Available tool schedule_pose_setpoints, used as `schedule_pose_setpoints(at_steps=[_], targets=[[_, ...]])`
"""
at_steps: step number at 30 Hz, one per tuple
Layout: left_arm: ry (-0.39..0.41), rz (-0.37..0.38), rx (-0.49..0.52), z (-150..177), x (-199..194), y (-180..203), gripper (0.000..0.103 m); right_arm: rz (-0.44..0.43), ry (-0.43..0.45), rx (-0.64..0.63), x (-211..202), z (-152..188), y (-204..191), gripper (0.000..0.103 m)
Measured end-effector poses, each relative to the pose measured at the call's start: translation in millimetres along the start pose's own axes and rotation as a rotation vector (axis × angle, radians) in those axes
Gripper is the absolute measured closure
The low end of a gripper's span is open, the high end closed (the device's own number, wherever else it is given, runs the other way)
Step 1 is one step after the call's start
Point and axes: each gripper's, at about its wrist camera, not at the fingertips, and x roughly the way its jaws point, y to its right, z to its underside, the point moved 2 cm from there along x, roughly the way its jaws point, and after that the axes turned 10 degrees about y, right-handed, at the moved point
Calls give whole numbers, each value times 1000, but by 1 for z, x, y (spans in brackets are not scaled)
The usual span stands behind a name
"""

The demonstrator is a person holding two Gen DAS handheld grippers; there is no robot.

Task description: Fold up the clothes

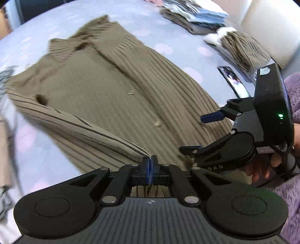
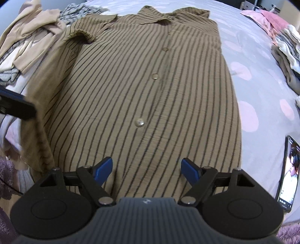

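Note:
A tan shirt with dark stripes (image 2: pixel 150 84) lies flat and buttoned on a lavender bedsheet (image 2: pixel 253 78), collar at the far end. It also shows in the left wrist view (image 1: pixel 105 90). My left gripper (image 1: pixel 150 161) is shut on the shirt's left side edge near the hem and holds it lifted and folded over the body. My right gripper (image 2: pixel 147 169) is open and empty, just above the shirt's hem. It shows from the side in the left wrist view (image 1: pixel 198 133).
A phone (image 2: pixel 287 174) with a lit screen lies right of the shirt. Folded clothes (image 1: pixel 193 15) are stacked at the far right, and a folded striped garment (image 1: pixel 241 48) lies nearer. Loose beige and grey clothes (image 2: pixel 28 41) are heaped at the far left.

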Motion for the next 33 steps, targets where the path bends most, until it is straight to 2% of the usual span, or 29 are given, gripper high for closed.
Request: schedule_pose_setpoints(at_steps=[5, 12, 14, 18, 24, 29, 33], targets=[[-48, 59, -5, 0, 36, 8, 103, 9, 10, 32, 0, 1, 8, 21], [-87, 82, -123, 17, 66, 2, 103, -7, 6, 46, 5, 1, 10, 21], [-92, 78, -135, 21, 67, 3, 102, -10, 4, 43, 7, -1, 9, 21], [-97, 110, -141, 30, 59, 7, 87, -14, 5, 37, 7, -1, 11, 21], [-118, 209, -132, 49, 48, 18, 85, -15, 6, 39, 5, -1, 12, 21], [-100, 158, -94, 61, 23, 22, 82, -27, 19, 34, -1, -2, 9, 21], [-67, 69, -60, 69, 5, 21, 69, -69, 21, 35, -6, -3, 4, 23]])
